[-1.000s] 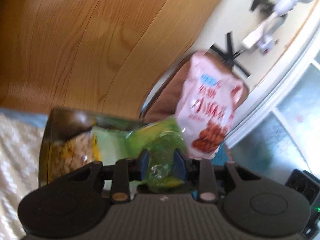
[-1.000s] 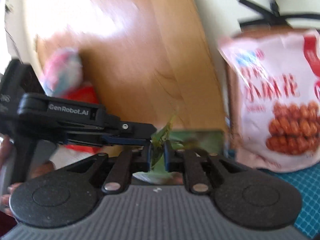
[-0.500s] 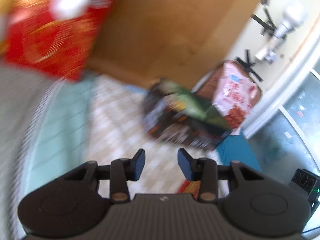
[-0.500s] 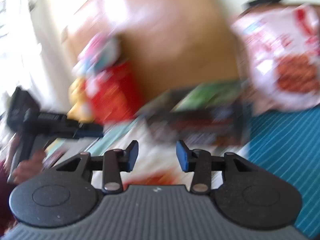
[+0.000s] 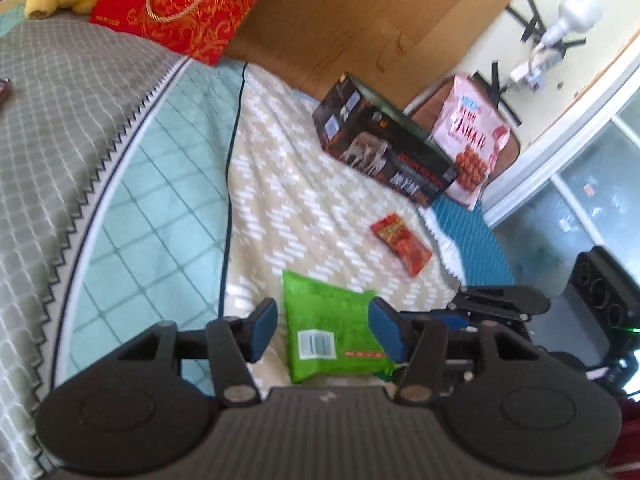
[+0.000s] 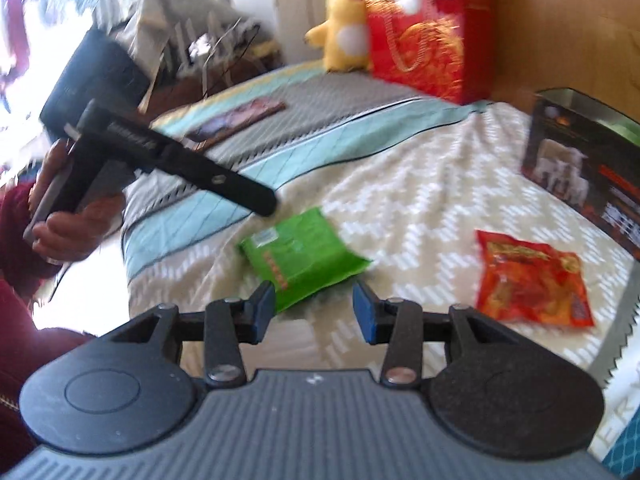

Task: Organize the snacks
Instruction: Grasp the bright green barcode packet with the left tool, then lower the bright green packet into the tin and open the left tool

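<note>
A green snack bag [image 5: 330,330] lies flat on the patterned bedspread, right between the fingers of my open left gripper [image 5: 323,330]. It also shows in the right wrist view [image 6: 300,258], just beyond my open, empty right gripper [image 6: 314,312]. A red snack packet [image 5: 401,243] lies further right on the bed, also seen in the right wrist view [image 6: 532,280]. A dark open box [image 5: 382,148] stands at the bed's far side, with green packets inside. A pink snack bag [image 5: 470,140] leans upright behind it.
A red gift bag [image 5: 180,4] and a yellow plush toy [image 6: 344,28] stand at the headboard. A flat dark packet [image 6: 236,118] lies on the grey quilt. The left gripper's body and hand [image 6: 132,152] show in the right wrist view. The bed edge [image 5: 452,256] is at the right.
Both grippers let go of a green packet at the box and opened. They pulled back from the box and now hover over the green bag on the bed.
</note>
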The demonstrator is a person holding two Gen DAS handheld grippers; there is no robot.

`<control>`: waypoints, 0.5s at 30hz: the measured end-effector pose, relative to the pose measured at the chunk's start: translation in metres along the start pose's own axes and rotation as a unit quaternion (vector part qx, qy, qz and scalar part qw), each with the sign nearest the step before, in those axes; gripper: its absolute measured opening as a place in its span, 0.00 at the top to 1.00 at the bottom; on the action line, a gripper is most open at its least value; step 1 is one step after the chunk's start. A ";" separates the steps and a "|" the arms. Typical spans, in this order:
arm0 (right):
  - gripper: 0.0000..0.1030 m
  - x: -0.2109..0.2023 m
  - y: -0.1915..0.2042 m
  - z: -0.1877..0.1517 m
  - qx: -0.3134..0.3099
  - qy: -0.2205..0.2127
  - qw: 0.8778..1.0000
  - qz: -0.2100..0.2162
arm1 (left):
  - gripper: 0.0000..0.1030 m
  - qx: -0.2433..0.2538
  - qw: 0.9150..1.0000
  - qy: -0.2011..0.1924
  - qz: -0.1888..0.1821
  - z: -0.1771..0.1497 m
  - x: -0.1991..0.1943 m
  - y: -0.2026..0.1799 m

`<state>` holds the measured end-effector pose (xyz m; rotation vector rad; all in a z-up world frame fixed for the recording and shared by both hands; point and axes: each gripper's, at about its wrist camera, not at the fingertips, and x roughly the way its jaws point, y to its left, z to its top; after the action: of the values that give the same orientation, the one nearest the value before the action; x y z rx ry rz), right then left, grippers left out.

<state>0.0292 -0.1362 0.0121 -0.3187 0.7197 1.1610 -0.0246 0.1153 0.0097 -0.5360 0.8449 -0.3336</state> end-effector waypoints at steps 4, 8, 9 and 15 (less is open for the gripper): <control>0.63 0.015 -0.001 0.001 0.001 0.005 1.000 -0.015 | 0.49 0.018 1.000 0.008 0.006 -0.004 0.006 -0.007; 0.79 0.013 -0.009 0.002 0.012 -0.015 0.999 -0.038 | 0.50 0.015 1.000 0.003 0.015 0.005 0.018 -0.012; 0.80 0.014 -0.012 0.003 0.016 -0.021 0.999 -0.048 | 0.51 0.011 1.000 0.003 0.013 0.009 0.022 -0.012; 0.83 -0.011 -0.034 0.002 0.037 -0.072 0.993 -0.089 | 0.56 0.020 1.000 0.002 -0.008 0.043 0.051 -0.030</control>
<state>0.0582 -0.1564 0.0162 -0.2287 0.5933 0.9751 0.0389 0.0793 0.0187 -0.5048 0.8365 -0.3659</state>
